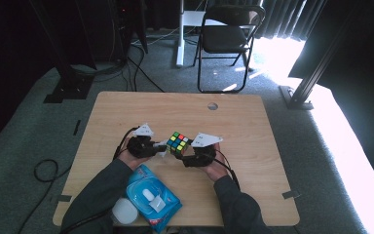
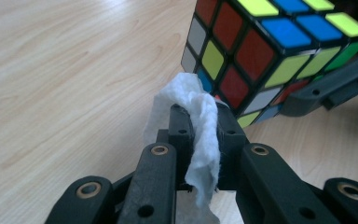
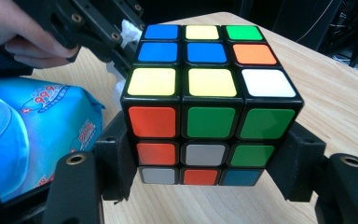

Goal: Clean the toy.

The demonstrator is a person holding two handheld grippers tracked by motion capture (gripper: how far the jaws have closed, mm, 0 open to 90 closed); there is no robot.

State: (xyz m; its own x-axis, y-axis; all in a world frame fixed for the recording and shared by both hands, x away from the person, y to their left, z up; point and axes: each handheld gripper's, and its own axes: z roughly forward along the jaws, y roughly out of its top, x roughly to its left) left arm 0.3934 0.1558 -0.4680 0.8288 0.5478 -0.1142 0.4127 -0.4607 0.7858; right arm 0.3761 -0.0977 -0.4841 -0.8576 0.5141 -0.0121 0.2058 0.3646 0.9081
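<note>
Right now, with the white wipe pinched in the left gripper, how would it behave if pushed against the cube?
Probably floppy: the white wipe droops in folds over the left gripper. It likely buckles rather than pushes. The cube, clamped by the right gripper, should stay put.

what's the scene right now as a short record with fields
work in hand: wiping a puzzle cube with a white wipe
left gripper: jaws shut on the wipe, its folded end against a side of the cube
right gripper: jaws clamped on the cube's lower sides, holding it
cube: scrambled colours, above the table
wipes pack: blue, lying on the table near the person's left sleeve
white round thing: at the near edge, beside the pack; cannot tell what it is
background: folding chair on the carpet
</note>
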